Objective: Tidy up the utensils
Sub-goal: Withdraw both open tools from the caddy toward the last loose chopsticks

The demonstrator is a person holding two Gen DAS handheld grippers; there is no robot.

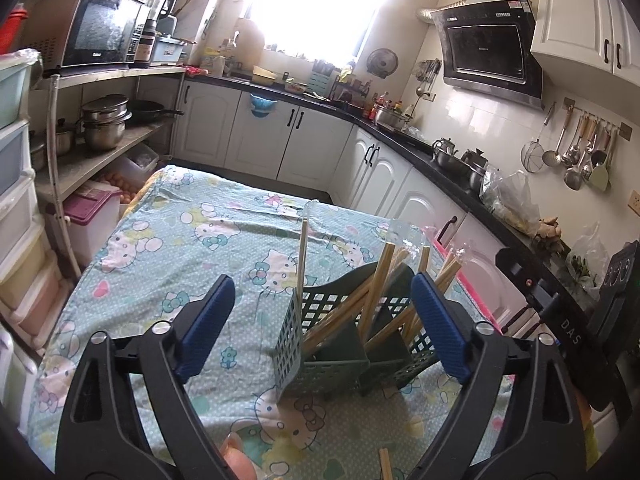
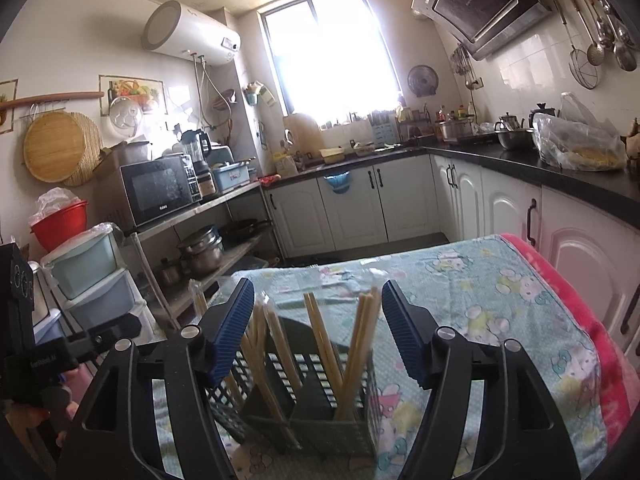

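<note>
On the near end of the table point(image 1: 168, 240), which is draped in a pale blue cartoon-print cloth, stands the green utensil caddy point(image 1: 320, 364), a lattice-walled holder split by inner partitions. It sits upright on the cloth, towards the table's right edge in the left wrist view, where a pink blanket shows just beyond it. Its open top faces upward, which is likely why it was set there: long things can be dropped in from above and stay leaning against the walls.

Both tools bracket the caddy. The left gripper point(image 1: 324, 328) has its jaws spread wide, with nothing between the blue pads but the caddy behind them; the pads press on nothing. The right gripper point(image 2: 318, 328) is likewise released, its jaws parted to either side of the caddy and clear of the sticks. Its left pad stands just beside a few wrapped ones, though whether it brushes them cannot be told.

Inside the caddy stand the chopsticks point(image 2: 362, 344), pale wood, several still in clear sleeves. Their long axes run from the caddy floor upward, tips fanning out left and right in loose, crossing leans rather than standing straight. One wrapped stick point(image 1: 302, 256) rises nearly vertical at the caddy's left corner. A further stick end point(image 1: 386, 464) lies on the cloth at the near edge, outside the caddy, so the sorting looks nearly but not wholly done.
</note>
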